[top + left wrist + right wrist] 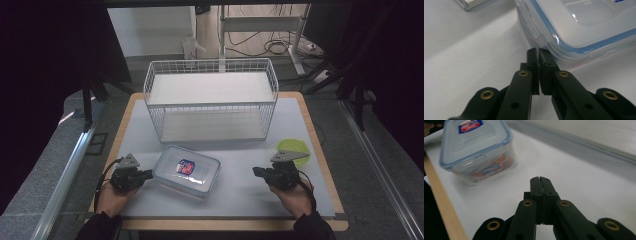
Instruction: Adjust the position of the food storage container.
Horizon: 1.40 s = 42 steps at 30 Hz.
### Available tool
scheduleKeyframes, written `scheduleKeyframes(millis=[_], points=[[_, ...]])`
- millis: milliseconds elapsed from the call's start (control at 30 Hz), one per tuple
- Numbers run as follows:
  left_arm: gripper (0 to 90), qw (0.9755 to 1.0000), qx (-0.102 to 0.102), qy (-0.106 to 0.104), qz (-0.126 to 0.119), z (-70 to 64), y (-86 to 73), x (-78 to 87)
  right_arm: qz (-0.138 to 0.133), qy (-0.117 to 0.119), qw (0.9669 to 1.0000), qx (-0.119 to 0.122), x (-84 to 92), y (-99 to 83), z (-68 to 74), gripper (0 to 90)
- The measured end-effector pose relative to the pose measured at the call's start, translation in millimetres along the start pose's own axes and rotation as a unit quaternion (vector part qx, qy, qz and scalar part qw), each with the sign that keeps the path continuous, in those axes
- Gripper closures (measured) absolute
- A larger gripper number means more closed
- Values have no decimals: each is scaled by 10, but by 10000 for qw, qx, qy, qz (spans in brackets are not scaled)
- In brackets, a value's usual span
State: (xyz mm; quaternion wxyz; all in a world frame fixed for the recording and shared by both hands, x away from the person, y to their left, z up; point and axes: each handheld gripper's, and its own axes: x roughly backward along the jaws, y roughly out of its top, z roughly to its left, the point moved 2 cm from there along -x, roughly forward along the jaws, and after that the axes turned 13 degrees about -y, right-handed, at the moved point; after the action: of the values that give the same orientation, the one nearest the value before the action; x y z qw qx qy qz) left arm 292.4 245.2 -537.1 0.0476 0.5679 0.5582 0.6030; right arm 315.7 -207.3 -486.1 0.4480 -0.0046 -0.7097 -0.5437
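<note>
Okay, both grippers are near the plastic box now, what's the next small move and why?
Probably bring the right gripper in to the box's free side. The left gripper is shut with its tips already at the box's edge, while the right one, also shut, sits apart with bare table between. Closed jaws on both sides could press and lift the lidded box, perhaps toward the wire rack.

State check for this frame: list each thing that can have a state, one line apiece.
Food container: lid on, lying flat on the mat, contents inside.
Wire rack: upright, both shelves bare.
Green bowl: upright.
Left gripper: shut, tips at the container's corner.
Right gripper: shut, holding nothing.
</note>
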Motion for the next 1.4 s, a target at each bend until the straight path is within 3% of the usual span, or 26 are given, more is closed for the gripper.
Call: scheduleKeyframes(millis=[133,300,767,1133,1400], points=[[900,10000,79,-47,13,-27,11,-18,73,204,9996,164,-57,0,167,900],[900,9997,7,-162,155,-131,51,-86,212,325,9989,278,-127,-24,267,900],[900,9973,-169,-624,342,-417,217,-373,517,490,9970,292,-292,-80,337,900],[900,9965,-224,-705,387,-507,335,-533,577,-75,9980,243,-314,-71,157,900],[900,9966,-245,-673,395,-527,404,-630,531,-278,9980,224,-376,-27,4,900]])
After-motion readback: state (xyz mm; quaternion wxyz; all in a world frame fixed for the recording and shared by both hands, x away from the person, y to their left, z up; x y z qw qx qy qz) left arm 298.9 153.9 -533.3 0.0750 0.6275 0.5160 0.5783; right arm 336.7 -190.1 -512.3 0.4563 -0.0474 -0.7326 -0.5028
